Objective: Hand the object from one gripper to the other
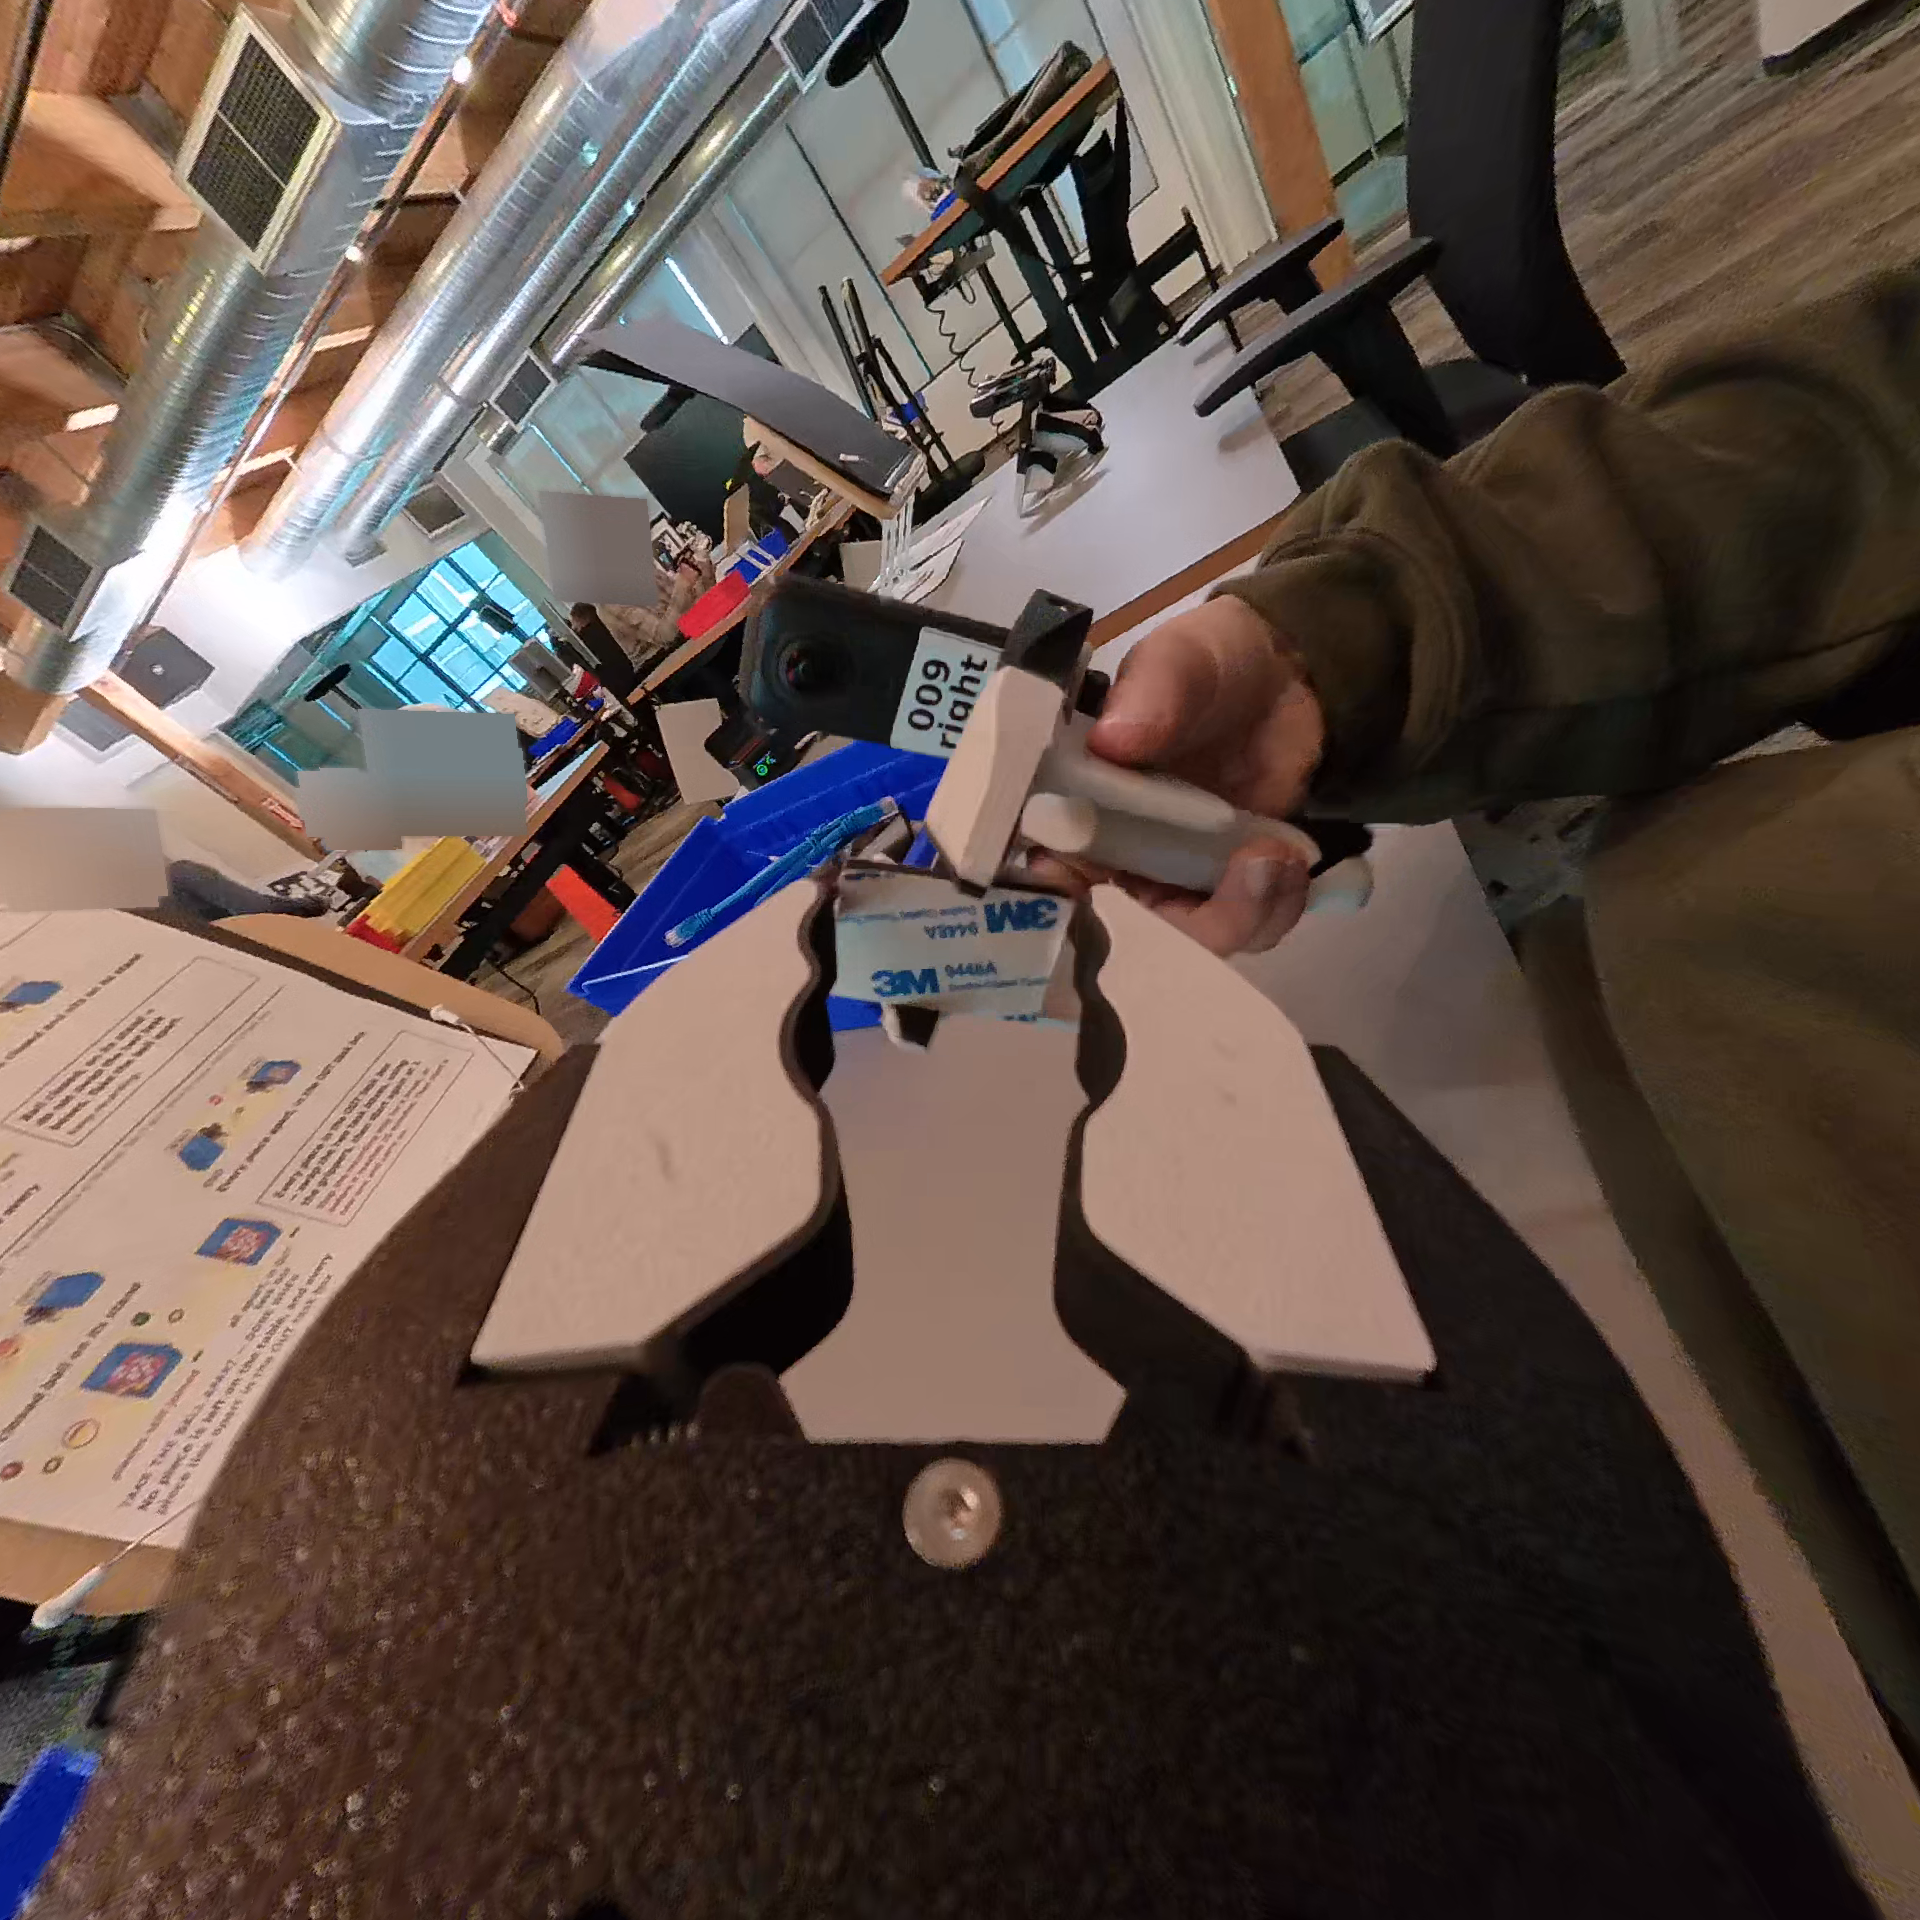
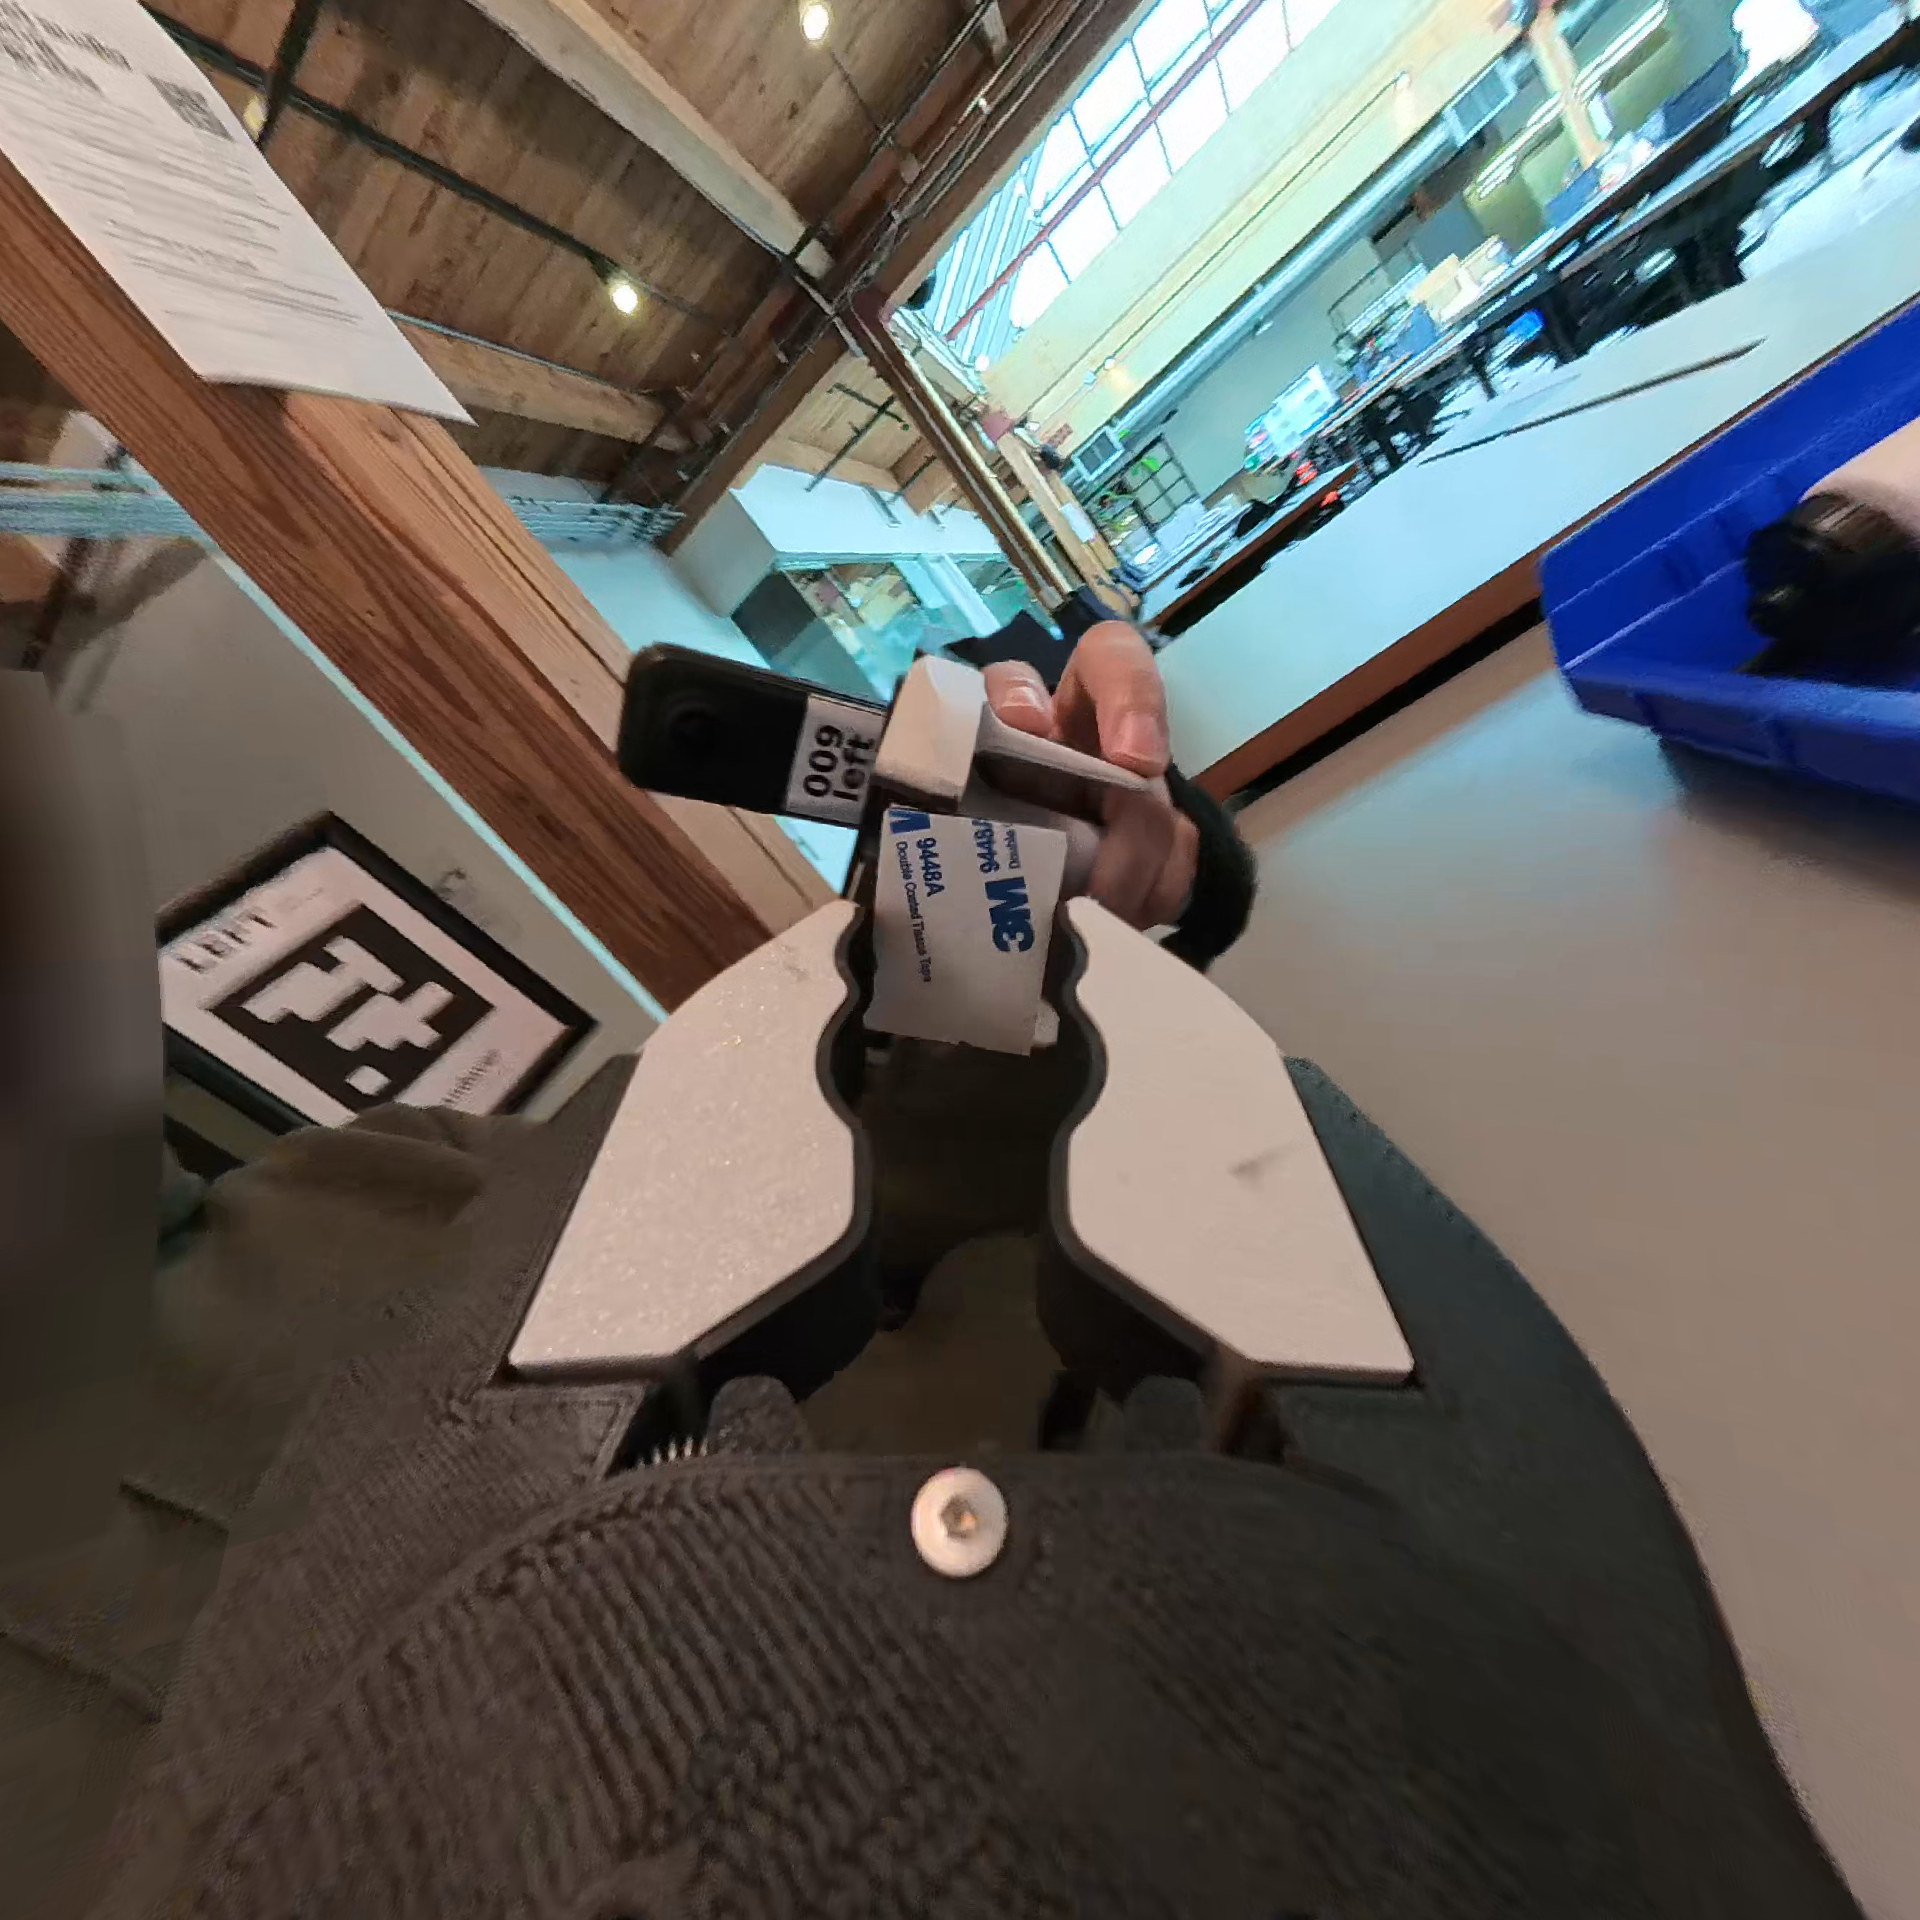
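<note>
The grey table top (image 2: pixel 1558 1039) lies bare toward its brown edge; a blue plastic bin (image 1: pixel 790 831) stands close behind, holding a blue cable (image 1: pixel 774 868); a printed paper sheet (image 1: pixel 208 1143) lies to the left. The small white paper-backed tape piece (image 1: pixel 951 961) with blue print is up in the air, between both tools; the left gripper (image 1: pixel 951 977) and the right gripper (image 2: pixel 961 961) each stand narrowly parted with fingertips against its sides; which one truly clamps it I cannot tell.

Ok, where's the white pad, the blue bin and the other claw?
white pad (image 1: pixel 951 961): left wrist view, its printed face.
blue bin (image 1: pixel 769 831): left wrist view, inside wall.
right claw (image 1: pixel 997 883): left wrist view, its fingertips.
</note>
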The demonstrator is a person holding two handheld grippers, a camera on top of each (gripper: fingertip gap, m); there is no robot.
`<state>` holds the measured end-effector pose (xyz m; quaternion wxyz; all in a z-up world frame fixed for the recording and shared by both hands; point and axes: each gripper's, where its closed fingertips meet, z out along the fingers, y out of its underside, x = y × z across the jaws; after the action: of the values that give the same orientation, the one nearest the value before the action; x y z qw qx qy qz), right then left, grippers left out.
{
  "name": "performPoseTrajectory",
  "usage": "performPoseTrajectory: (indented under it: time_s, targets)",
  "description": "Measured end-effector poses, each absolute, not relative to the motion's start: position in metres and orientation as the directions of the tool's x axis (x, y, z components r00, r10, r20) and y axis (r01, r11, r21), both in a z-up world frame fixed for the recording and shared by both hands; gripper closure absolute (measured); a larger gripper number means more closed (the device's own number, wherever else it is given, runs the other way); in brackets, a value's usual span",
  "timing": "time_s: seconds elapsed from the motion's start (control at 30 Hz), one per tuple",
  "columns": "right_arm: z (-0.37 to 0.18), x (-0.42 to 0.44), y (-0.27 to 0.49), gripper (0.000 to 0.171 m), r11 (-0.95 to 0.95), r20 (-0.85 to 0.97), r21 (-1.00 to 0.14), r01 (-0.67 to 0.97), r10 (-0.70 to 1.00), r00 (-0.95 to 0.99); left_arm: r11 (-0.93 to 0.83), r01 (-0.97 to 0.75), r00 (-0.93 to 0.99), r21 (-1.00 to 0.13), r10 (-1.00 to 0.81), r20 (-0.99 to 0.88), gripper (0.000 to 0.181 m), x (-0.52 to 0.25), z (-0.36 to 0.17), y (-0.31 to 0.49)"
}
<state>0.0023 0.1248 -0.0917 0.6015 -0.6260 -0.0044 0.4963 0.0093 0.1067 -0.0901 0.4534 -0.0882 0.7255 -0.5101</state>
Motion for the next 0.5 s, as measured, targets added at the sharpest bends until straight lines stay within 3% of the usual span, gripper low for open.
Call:
performPoseTrajectory:
  time_s: [0.13, 0.23, 0.33, 0.37, 0.5]
  targets:
    - [-0.094, 0.013, 0.127, 0.139, -0.101, -0.33, -0.938, -0.331, 0.546, 0.77, 0.369, 0.308, -0.587, -0.877, -0.651, -0.48, 0.127, 0.008, -0.079, 0.111]
    - [-0.092, 0.01, 0.117, 0.139, 0.111, 0.178, -0.984, 0.142, 0.474, 0.863, 0.154, 0.163, -0.646, -0.974, -0.73, -0.224, 0.123, 0.012, -0.068, 0.117]
    - [-0.091, 0.008, 0.11, 0.139, 0.254, 0.639, -0.769, 0.586, 0.296, 0.71, -0.07, -0.091, -0.708, -0.993, -0.697, 0.114, 0.114, 0.016, -0.075, 0.118]
    - [-0.09, 0.01, 0.11, 0.139, 0.259, 0.711, -0.703, 0.662, 0.243, 0.659, -0.127, -0.171, -0.747, -0.977, -0.63, 0.213, 0.109, 0.013, -0.078, 0.112]
    - [-0.088, 0.012, 0.108, 0.139, 0.279, 0.859, -0.511, 0.813, 0.117, 0.499, -0.269, -0.454, -0.778, -0.849, -0.345, 0.525, 0.114, 0.001, -0.088, 0.096]
